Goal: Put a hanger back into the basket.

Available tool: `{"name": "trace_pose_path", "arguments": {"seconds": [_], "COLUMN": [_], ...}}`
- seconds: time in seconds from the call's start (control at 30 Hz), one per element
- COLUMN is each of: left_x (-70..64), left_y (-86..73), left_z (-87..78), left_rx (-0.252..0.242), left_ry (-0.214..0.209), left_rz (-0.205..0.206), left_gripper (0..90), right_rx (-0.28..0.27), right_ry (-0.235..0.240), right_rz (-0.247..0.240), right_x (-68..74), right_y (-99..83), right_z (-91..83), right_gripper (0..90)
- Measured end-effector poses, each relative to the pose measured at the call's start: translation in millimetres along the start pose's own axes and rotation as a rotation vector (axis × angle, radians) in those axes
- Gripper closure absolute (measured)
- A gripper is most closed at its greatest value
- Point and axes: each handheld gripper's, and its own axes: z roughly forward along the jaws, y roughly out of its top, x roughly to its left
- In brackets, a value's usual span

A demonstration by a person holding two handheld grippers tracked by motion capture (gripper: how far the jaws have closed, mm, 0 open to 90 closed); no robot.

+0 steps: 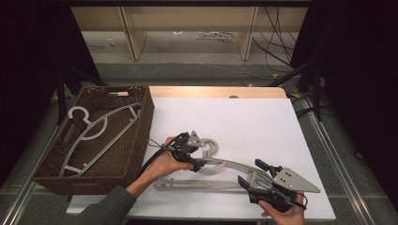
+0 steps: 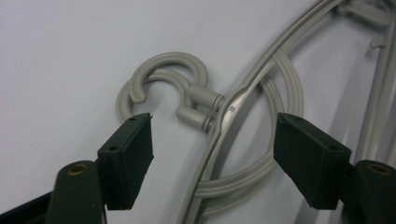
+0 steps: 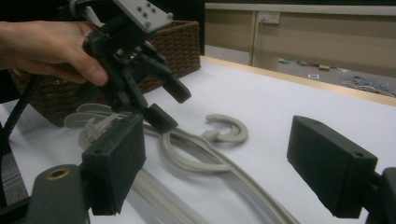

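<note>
Grey plastic hangers [image 1: 220, 165] lie near the surface's [image 1: 263, 122] front edge; I hover my left gripper [image 2: 212, 140], jaws released, over their hooks [image 2: 168, 81] for pickup; right gripper [image 3: 215, 163] likewise released.

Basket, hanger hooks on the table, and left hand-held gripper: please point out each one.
Basket [image 1: 145, 123]: high view, on its right wall.
Hanger hooks [image 2: 173, 66]: left gripper view, on the upper hook's curve.
Left hand-held gripper [image 1: 193, 154]: high view, between its fingertips.
</note>
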Motion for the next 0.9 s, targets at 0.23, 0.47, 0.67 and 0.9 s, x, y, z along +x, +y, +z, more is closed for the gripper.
{"name": "trace_pose_path", "arguments": {"seconds": [0.23, 0.47, 0.67, 0.9], "left_x": [7.6, 13.7, 16.7, 17.0], "left_y": [4.6, 4.8, 2.6, 2.0], "left_z": [13.4, 23.5, 33.3, 40.9], "left_rx": [0.057, 0.087, 0.104, 0.143], "left_ry": [-0.026, -0.029, -0.063, -0.096], "left_rz": [0.002, -0.002, -0.024, 0.001], "left_gripper": [34.5, 38.3, 45.2, 56.2], "right_rx": [-0.015, -0.016, 0.000, -0.001], "right_ry": [0.014, 0.017, 0.006, 0.014], "right_rz": [0.010, 0.010, 0.003, 0.005], "right_x": [0.0, 0.3, 0.3, 0.4], "right_y": [-0.6, -0.3, 0.2, -0.2], "right_z": [1.6, 1.8, 0.8, 1.6], "right_gripper": [20.4, 20.4, 20.5, 20.6]}}
